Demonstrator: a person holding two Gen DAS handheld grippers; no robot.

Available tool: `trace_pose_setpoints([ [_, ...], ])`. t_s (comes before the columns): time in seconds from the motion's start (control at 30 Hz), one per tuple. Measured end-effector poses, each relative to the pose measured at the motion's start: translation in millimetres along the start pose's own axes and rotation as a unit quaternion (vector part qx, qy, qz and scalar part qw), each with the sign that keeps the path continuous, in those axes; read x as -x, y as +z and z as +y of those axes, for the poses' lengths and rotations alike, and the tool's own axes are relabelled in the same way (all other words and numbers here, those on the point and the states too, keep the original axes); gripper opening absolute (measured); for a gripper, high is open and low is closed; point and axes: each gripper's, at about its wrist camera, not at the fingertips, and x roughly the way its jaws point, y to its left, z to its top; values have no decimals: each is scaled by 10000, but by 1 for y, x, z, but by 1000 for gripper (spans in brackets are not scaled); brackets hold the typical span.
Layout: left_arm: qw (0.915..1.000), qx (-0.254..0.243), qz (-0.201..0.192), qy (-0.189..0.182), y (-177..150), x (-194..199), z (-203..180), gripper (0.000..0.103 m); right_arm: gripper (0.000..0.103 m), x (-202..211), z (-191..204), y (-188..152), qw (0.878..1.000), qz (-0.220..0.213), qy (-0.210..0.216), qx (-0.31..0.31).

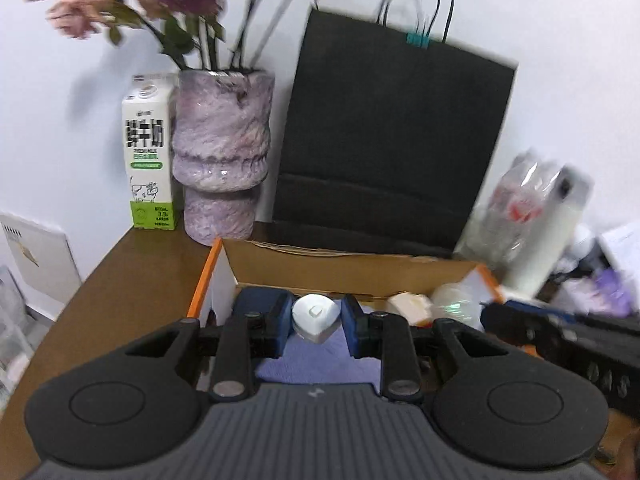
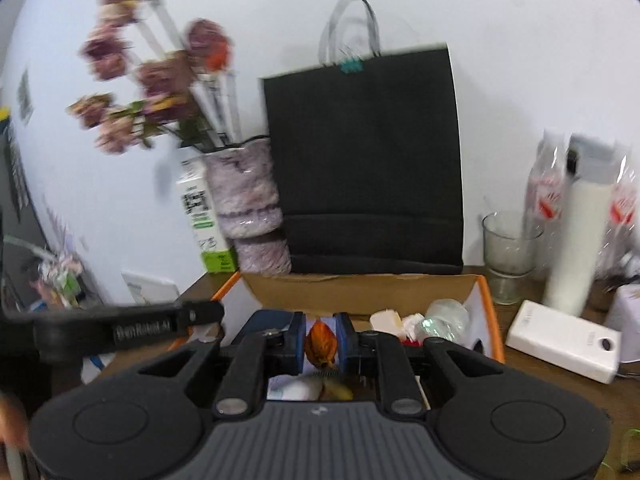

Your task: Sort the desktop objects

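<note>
The left gripper (image 1: pixel 316 320) is clamped on a white rounded object (image 1: pixel 315 317), held between its pads above the cardboard box (image 1: pixel 352 270). The right gripper (image 2: pixel 320 344) pinches an orange-brown leaf-like piece (image 2: pixel 319 345); the box lies at twelve o'clock.

Looks like a home: cluttered brown wooden desk (image 1: pixel 132 272), dried pink flowers in mottled purple vase (image 1: pixel 222 152), green-and-white milk carton (image 1: pixel 149 152), black paper bag (image 1: pixel 392 140).

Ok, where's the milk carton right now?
The milk carton stands at the back left of the desk against the wall, directly left of the purple vase; the right wrist view shows it there too.
</note>
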Motion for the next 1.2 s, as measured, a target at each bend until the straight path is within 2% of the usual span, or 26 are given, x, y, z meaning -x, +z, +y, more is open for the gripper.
trace_pose_setpoints([
  [0.1,9991,-247,323,108,2,-35,-10,28,15,-42,-2,9,9989,366,-275,120],
  [0.2,9980,-250,531,223,6,-60,-11,28,15,-77,-9,17,9967,757,-297,81],
  [0.33,9957,-386,835,142,10,-80,-9,28,18,-101,-20,20,9936,996,-531,-37],
  [0.4,9946,-429,949,49,10,-89,-5,42,20,-108,-26,24,9925,1089,-542,-118],
  [0.43,9942,-360,1009,22,9,-92,-1,52,23,-109,-27,25,9923,1105,-538,-138],
  [0.5,9946,-185,1017,-38,8,-94,6,57,31,-110,-27,26,9912,1155,-644,-59],
  [0.53,9943,-96,1062,-61,8,-94,10,68,42,-110,-26,26,9904,1201,-679,-27],
  [0.57,9942,-34,1077,-61,7,-93,12,78,53,-107,-25,26,9903,1216,-678,4],
  [0.63,9949,-52,1005,-8,8,-87,13,82,56,-101,-23,27,9901,1175,-764,73],
  [0.7,9954,9,942,-172,11,-75,15,84,57,-91,-23,28,9907,1156,-711,-19],
  [0.83,9974,210,612,-309,19,-36,19,100,66,-59,-21,26,9923,1045,-655,-69],
  [0.9,9982,162,462,-344,20,-13,19,101,70,-41,-18,21,9935,940,-636,-11],
  [0.97,9984,141,432,-347,15,7,19,103,79,-20,-15,12,9942,789,-724,-2],
  [1.1,9993,-68,304,-182,-12,46,15,103,80,22,-9,-18,9932,645,-958,137],
  [1.2,9999,-34,91,-26,-46,78,14,103,82,65,0,-52,9929,208,-1123,334],
])
